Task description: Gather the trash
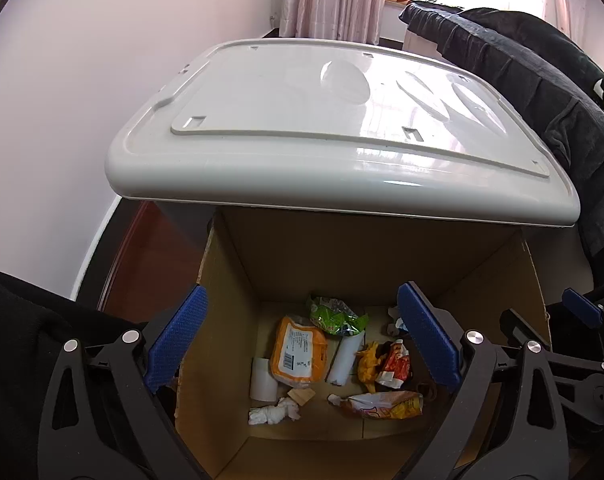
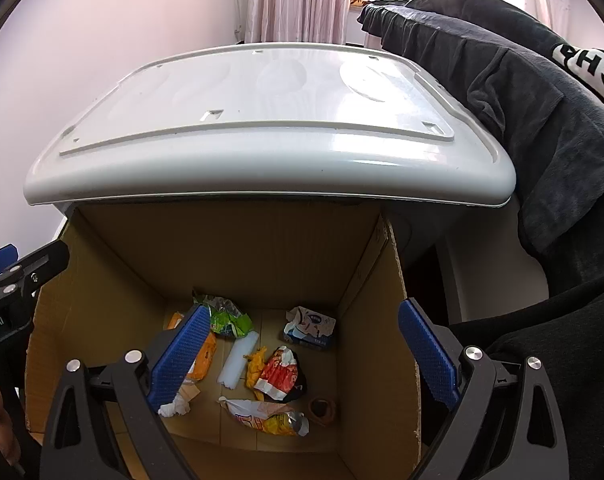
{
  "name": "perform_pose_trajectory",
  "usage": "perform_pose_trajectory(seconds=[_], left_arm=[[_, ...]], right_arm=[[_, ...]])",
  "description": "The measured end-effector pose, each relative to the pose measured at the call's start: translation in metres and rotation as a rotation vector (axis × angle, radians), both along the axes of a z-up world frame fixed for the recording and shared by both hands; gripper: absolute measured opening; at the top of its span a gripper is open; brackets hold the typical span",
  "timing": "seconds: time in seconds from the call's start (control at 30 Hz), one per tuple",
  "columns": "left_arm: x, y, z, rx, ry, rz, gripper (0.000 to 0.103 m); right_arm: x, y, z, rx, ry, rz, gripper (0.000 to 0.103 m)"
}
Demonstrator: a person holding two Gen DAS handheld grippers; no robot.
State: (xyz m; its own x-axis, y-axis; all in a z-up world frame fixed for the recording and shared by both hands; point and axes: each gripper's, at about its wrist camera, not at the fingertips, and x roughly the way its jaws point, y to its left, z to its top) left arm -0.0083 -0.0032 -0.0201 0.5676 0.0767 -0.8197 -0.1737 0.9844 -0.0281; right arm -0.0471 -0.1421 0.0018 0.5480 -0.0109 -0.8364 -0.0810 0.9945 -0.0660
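Left wrist view: The left gripper [image 1: 302, 340] hangs over an open cardboard box [image 1: 230, 280], jaws spread wide with nothing between the pads. The trash lies loose on the box floor: an orange packet [image 1: 298, 356], a crumpled green wrapper [image 1: 334, 316], a white tube [image 1: 344, 360], a red-and-white wrapper [image 1: 394, 364], a yellow snack bag [image 1: 382, 402], a wadded tissue [image 1: 274, 410] and a white paper roll [image 1: 262, 380]. The right finger hides the items at the box's right wall. A grey plastic lid [image 1: 322, 132] overhangs the far edge of the box.

Right wrist view: The right gripper [image 2: 302, 354] also stands open and empty above the same box [image 2: 362, 280]. Its left finger covers most of the orange packet [image 2: 204, 358] and part of the tissue [image 2: 174, 408]. A crumpled blue-and-white pack [image 2: 310, 328] and a brown tape roll [image 2: 322, 406] lie near the right wall.
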Motion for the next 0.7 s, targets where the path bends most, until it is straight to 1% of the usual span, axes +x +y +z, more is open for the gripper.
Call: perform_pose_trajectory(seconds=[0.07, 0.23, 0.3, 0.5, 0.57, 0.63, 0.7], left_arm=[[-0.0006, -0.0014, 0.001, -0.007, -0.011, -0.013, 0.093], [-0.0025, -0.0068, 0.0031, 0.007, -0.03, -0.038, 0.093], [-0.0027, -0.0077, 0.0034, 0.013, -0.034, -0.039, 0.093], [-0.0027, -0.0085, 0.0031, 0.027, -0.027, -0.03, 0.093], [-0.0026, -0.0091, 0.0026, 0.023, -0.022, -0.038, 0.093], [-0.0027, -0.0096, 0.0023, 0.043, -0.023, -0.031, 0.093], [-0.0023, -0.0085, 0.0016, 0.041, -0.018, -0.027, 0.093]], right_arm=[[-0.0003, -0.0002, -0.0001, -0.001, 0.0, 0.001, 0.093], [0.0003, -0.0005, -0.0003, 0.001, 0.002, -0.003, 0.093], [0.0005, -0.0013, -0.0003, 0.0, 0.003, -0.007, 0.096], [0.0008, -0.0043, -0.0002, -0.001, 0.001, -0.029, 0.097], [0.0015, -0.0051, -0.0007, 0.01, 0.006, -0.03, 0.098], [0.0021, -0.0072, -0.0015, 0.02, 0.011, -0.036, 0.098], [0.0027, -0.0085, -0.0007, 0.022, 0.01, -0.044, 0.098]])
